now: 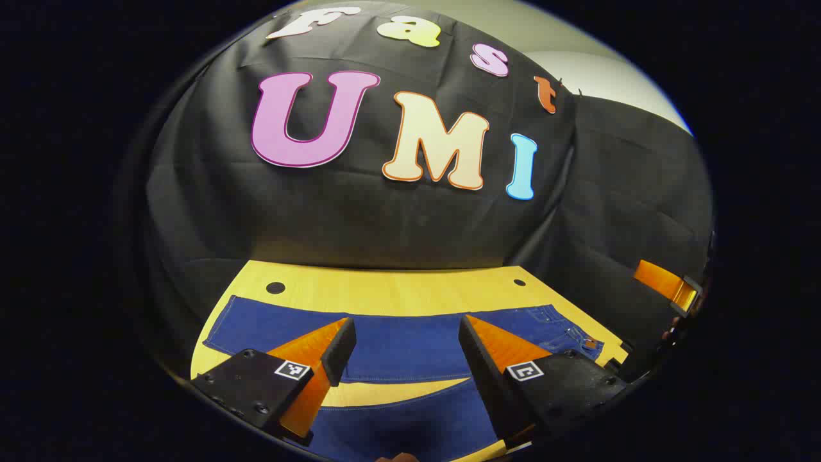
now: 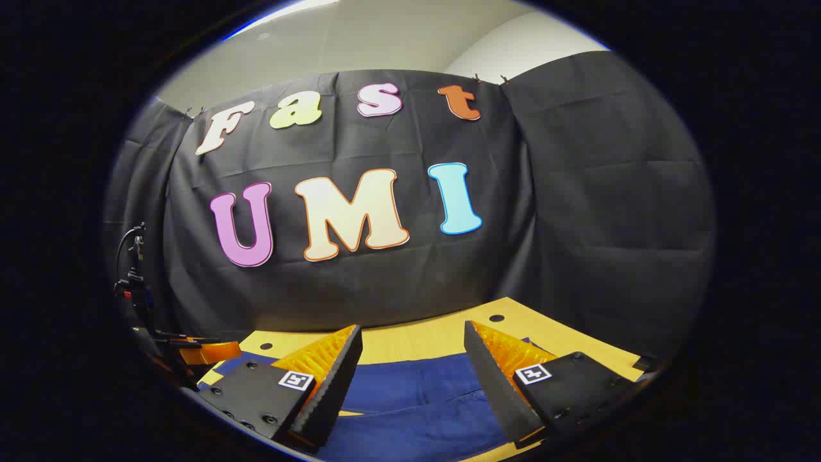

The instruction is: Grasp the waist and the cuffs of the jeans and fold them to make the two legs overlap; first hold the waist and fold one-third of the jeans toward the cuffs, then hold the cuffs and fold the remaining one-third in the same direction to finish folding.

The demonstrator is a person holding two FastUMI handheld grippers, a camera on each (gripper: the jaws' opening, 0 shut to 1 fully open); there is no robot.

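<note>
Dark blue jeans lie spread flat on the yellow wooden table, legs running to the left, the waist with its button at the right. My left gripper hovers above the legs, open, nothing between its fingers. In the right gripper view the jeans lie below my right gripper, which is open and holds nothing. The right gripper also shows at the far right of the left gripper view, and the left gripper at the far left of the right gripper view.
Black cloth walls close the booth behind and to the sides of the table. Small dark holes mark the table's far corners. Bare table strip lies beyond the jeans. A cabled stand rises at the left in the right gripper view.
</note>
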